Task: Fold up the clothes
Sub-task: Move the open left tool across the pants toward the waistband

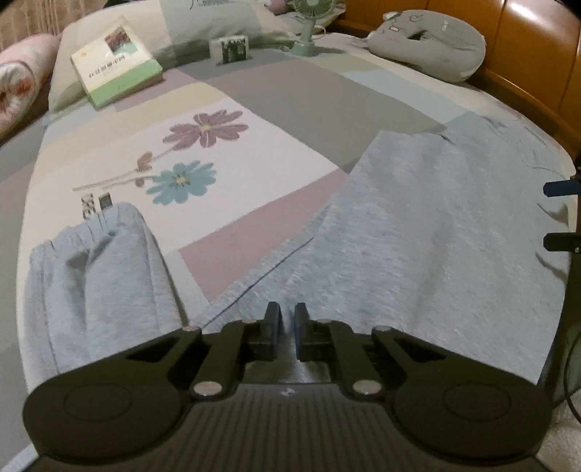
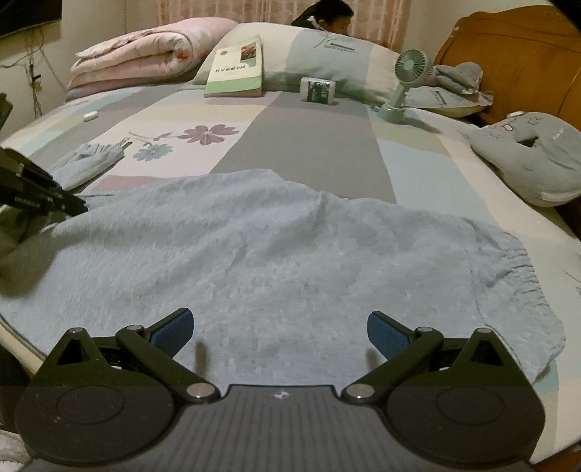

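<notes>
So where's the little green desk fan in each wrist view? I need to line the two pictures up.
Left wrist view: the green fan is at the top edge, just right of centre, its head partly cut off, beside the pillow.
Right wrist view: the fan stands whole in the upper right, in front of the pillow.
Shared landmark: the green and white book, leaning on the pillow to the left of the fan in both.

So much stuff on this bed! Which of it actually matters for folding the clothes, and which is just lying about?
Part of the job:
- light blue trousers spread on the bed
- left gripper, jaws shut at the fabric's edge
- right gripper, jaws open above the trousers

Just lying about:
- book
- green fan
- grey cushion
- small packet
- folded pink quilt
</notes>
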The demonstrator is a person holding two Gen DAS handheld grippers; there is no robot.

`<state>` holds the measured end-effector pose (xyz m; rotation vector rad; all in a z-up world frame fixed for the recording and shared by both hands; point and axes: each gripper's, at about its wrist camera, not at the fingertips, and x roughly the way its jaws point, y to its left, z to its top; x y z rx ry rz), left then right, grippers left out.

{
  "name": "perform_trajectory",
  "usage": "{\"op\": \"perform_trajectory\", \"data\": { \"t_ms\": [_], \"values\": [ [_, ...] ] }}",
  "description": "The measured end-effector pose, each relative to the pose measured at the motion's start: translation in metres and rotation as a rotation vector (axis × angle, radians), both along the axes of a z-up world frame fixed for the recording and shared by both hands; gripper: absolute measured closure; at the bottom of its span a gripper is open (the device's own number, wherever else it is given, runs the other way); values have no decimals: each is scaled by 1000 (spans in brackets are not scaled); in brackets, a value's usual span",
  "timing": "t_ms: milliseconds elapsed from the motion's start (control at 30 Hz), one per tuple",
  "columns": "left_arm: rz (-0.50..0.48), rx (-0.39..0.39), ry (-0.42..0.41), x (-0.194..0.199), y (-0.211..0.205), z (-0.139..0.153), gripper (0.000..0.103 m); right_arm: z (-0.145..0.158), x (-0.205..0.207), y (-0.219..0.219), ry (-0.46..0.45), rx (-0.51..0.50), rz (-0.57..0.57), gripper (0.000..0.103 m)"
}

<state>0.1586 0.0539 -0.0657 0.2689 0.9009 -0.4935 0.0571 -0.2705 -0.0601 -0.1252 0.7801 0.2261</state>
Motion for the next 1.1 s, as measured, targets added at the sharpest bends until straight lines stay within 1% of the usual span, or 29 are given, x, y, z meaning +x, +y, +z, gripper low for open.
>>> {"op": "perform_trajectory", "data": {
  "t_ms": [67,133,200,267,367,433,500,533,567,600,667,767,867,1000,1033,1100],
  "values": [
    [38,7,-46,0,5,9,99,0,1,1,0,-1,2,0],
    [61,-31,-54,3,13,17,98,1,0,1,-2,1,2,0],
    [68,-42,-46,5,16,19,97,2,1,1,-3,1,2,0],
    [95,-23,-23,10,16,11,92,2,1,1,-4,1,-3,0],
    [136,3,-13,14,18,7,89,2,0,1,-1,11,-8,0],
    [138,-10,-37,11,18,16,90,5,-1,0,-7,13,-4,0],
    [129,-15,-79,6,13,31,90,7,1,-1,-13,21,-6,0],
    [113,-28,-94,5,9,37,89,7,3,-1,-13,32,-8,0],
    [89,-52,-100,4,3,43,85,7,6,-2,-11,47,-10,0],
    [61,-80,-98,4,-6,46,80,7,9,-1,-6,64,-8,0],
    [13,-122,-87,8,-24,47,77,7,16,1,-2,87,7,0],
    [-42,-173,-45,23,-57,38,77,5,27,4,-1,104,24,0],
    [-93,-227,-1,39,-91,30,77,-1,34,-4,9,116,-8,0],
    [-104,-356,87,72,-128,19,77,-9,42,-18,27,141,-60,0],
    [-105,-380,98,81,-137,16,78,-11,41,-21,29,147,-70,0],
    [-92,-402,132,99,-154,5,79,-15,40,-27,29,151,-82,0]
  ]
}}
